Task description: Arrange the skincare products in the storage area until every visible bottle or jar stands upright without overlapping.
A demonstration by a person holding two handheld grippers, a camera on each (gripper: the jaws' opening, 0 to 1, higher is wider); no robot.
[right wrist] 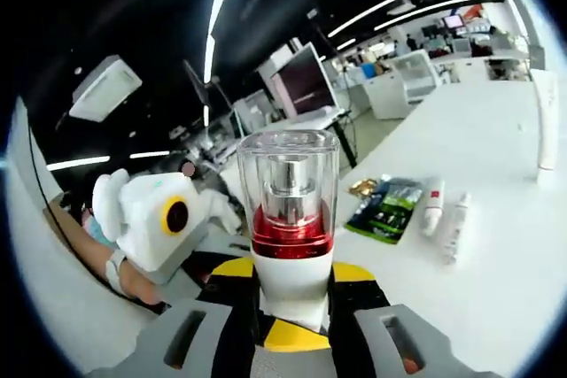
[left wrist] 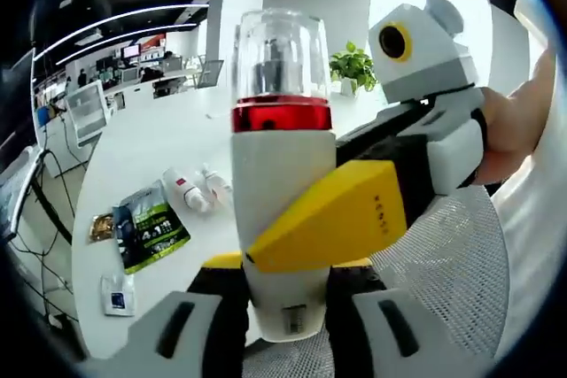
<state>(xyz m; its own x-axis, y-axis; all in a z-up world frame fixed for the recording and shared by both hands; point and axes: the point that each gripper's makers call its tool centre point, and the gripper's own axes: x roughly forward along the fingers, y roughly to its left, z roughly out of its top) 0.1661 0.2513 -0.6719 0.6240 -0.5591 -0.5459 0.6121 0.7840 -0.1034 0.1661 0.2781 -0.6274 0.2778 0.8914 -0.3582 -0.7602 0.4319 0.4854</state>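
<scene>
We are holding the white pump bottle with red band and clear cap (left wrist: pixel 282 174) aloft, both the left gripper (left wrist: pixel 285 325) and the right gripper (right wrist: pixel 292 329) pinching it; 2 small white tubes (left wrist: pixel 199 189) are lying flat on the white table (left wrist: pixel 159 148), unarranged.

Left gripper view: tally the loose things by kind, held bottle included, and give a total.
Pump bottles held upright: 1
Small tubes lying on the table: 2
Green pouches: 1
Small brown packets: 1
Small white sachets: 1
Total: 6

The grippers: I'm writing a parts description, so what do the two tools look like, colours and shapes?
Both match. The right tool, crossing the left gripper view, has a wedge-shaped yellow jaw on a black and light grey blocky body. The left tool, seen in the right gripper view, has the same light grey housing and yellow jaws. Each view's own jaws are light grey with dark slots. No cables or sleeves are visible.
</scene>
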